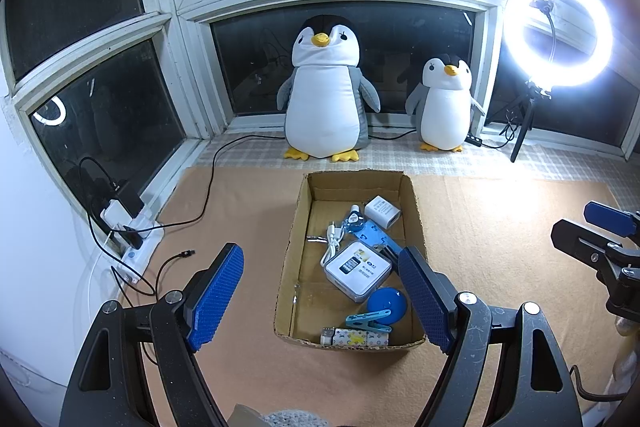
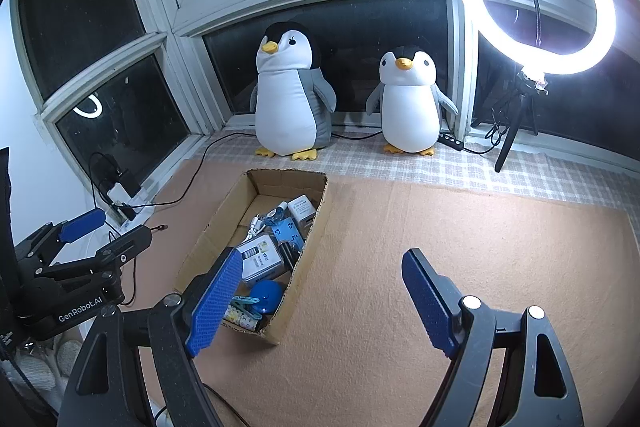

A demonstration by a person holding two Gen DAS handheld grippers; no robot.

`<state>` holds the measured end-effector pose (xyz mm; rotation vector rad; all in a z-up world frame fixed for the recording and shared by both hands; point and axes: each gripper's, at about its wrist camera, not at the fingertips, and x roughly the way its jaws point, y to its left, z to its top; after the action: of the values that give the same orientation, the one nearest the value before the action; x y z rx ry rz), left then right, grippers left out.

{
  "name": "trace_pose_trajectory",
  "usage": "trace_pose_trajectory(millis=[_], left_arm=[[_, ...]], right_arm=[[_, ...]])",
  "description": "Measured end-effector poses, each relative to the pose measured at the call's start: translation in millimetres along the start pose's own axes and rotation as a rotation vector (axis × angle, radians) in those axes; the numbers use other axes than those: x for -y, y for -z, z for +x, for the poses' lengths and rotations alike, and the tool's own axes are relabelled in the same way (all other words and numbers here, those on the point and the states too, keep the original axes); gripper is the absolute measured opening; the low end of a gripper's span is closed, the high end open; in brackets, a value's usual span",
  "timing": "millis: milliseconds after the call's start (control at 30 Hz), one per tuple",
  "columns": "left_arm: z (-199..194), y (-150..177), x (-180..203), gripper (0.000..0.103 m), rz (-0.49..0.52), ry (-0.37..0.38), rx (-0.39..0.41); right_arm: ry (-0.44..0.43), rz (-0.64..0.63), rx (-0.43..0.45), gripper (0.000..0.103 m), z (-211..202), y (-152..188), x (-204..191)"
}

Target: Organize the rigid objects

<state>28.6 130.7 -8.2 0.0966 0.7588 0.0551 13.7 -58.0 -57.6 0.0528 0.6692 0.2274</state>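
An open cardboard box [image 1: 290,247] sits on the tan mat and also shows in the right wrist view [image 2: 316,223]. It holds several items: a white charger cube [image 1: 383,211], a white cable [image 1: 332,241], a white phone-picture case [image 1: 357,269], a blue round lid [image 1: 386,302], a light-blue clip [image 1: 367,321] and a patterned stick [image 1: 356,338]. My left gripper [image 1: 322,301] is open and empty, hovering over the box's near end. My right gripper [image 2: 324,301] is open and empty, above the mat to the right of the box [image 1: 592,227].
Two plush penguins [image 1: 326,95] [image 1: 446,105] stand on the checkered sill at the back. A lit ring light [image 1: 558,29] on a tripod stands back right. A power strip [image 1: 132,239] with plugs and black cables lies at the left by the window.
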Motion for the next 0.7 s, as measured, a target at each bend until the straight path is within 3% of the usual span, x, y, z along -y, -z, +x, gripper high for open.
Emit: trace_pose_trajectory(millis=[633, 700], left_arm=[[1.4, -1.3, 0.9, 0.083, -0.002, 0.01, -0.007], [2.5, -1.1, 1.0, 0.091, -0.001, 0.009, -0.009]], right_arm=[[0.002, 0.011, -0.008, 0.079, 2.1, 5.3, 0.4], [0.003, 0.011, -0.009, 0.079, 3.0, 4.1, 0.6]])
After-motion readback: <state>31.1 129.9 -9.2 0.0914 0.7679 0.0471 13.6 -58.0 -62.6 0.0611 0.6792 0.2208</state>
